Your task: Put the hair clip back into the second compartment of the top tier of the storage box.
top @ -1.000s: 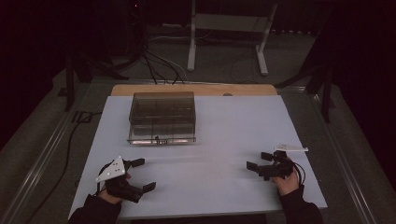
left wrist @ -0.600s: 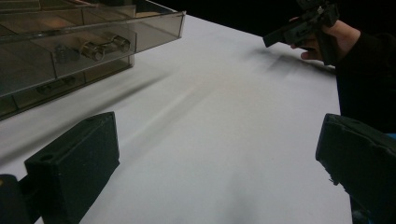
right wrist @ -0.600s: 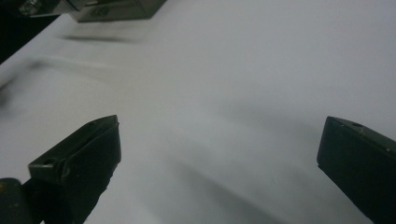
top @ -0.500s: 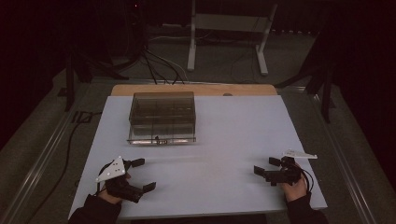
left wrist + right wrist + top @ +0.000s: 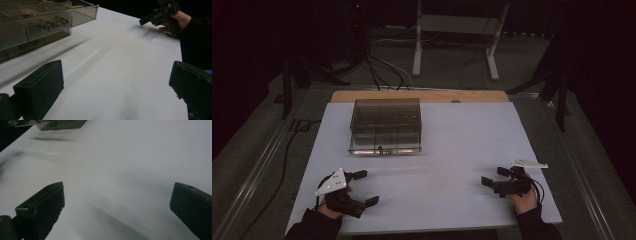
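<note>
Smoky clear box [image 5: 385, 125], seemingly compartmented

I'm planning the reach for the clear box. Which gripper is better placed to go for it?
Probably the left gripper: it sits open on the box's side of the table, nearer than the right gripper.

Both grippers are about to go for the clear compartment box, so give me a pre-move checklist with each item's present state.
1. Left gripper open, jaws wide apart, nothing between them: ok.
2. Right gripper open and empty: ok.
3. Clear compartment box flat on the white table, lid down: ok.
4. Front latch fastened or free: cannot tell, too small and dark.
5. Table surface between both grippers and the box bare: ok.
6. Box contents settled: small metal parts lie in the compartments in the left gripper view; whether loose, cannot tell.
</note>
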Demonstrator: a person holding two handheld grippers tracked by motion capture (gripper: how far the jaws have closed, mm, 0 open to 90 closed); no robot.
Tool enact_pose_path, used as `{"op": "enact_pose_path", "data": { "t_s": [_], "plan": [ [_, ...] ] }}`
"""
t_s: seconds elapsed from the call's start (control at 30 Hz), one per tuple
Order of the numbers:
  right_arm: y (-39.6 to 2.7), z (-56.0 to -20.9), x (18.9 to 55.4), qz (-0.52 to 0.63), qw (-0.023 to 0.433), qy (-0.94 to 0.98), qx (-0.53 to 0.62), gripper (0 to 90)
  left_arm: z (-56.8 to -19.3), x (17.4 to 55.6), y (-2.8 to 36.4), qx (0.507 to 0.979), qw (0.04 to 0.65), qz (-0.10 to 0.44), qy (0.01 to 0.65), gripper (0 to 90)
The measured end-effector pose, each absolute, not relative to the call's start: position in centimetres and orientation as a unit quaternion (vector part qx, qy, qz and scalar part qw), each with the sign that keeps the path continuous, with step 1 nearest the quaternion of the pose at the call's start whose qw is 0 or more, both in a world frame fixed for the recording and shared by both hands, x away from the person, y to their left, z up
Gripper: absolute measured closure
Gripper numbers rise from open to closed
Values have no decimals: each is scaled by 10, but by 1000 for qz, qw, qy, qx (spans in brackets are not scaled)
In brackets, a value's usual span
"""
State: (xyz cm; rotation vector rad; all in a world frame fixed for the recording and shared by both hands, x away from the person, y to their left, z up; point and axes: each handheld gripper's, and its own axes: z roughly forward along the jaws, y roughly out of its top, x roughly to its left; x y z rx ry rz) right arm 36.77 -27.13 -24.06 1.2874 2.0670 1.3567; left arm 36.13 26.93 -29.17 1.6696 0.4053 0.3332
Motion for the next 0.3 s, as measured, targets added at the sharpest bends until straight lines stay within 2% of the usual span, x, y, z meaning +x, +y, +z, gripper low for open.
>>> {"op": "enact_pose_path", "data": {
  "t_s": [0.3],
  "plan": [
    [-272, -239, 369, 483, 175, 727, 455, 0, -292, 361, 269, 733, 640, 147, 178, 5]
  ]
}}
